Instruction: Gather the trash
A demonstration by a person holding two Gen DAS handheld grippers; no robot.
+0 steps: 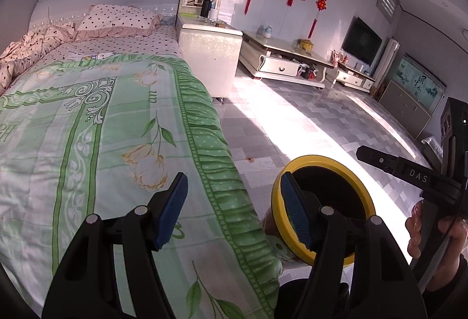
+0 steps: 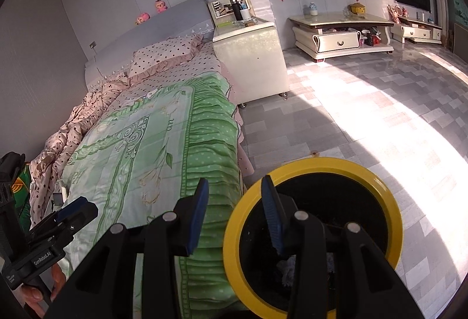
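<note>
A round trash bin with a yellow rim (image 1: pixel 321 159) and a black liner stands on the floor by the side of the bed. My left gripper (image 1: pixel 234 181) is open with nothing between its blue pads; it hangs over the bed's edge with its right finger over the bin's left rim. My right gripper (image 2: pixel 235 181) is open too, empty, straddling the bin's rim (image 2: pixel 321 164). A pale crumpled scrap (image 2: pixel 289 266) lies inside the bin. Each gripper shows at the edge of the other's view, the right gripper (image 1: pixel 380 159) held by a hand and the left gripper (image 2: pixel 76 207).
A bed with a green floral quilt (image 1: pixel 102 128) fills the left side. A white nightstand (image 1: pixel 209 55) stands at the bed's head, and a low coffee table (image 1: pixel 280 55) and a TV (image 1: pixel 361 41) are beyond. Sunlit tiled floor (image 2: pixel 365 114) lies to the right.
</note>
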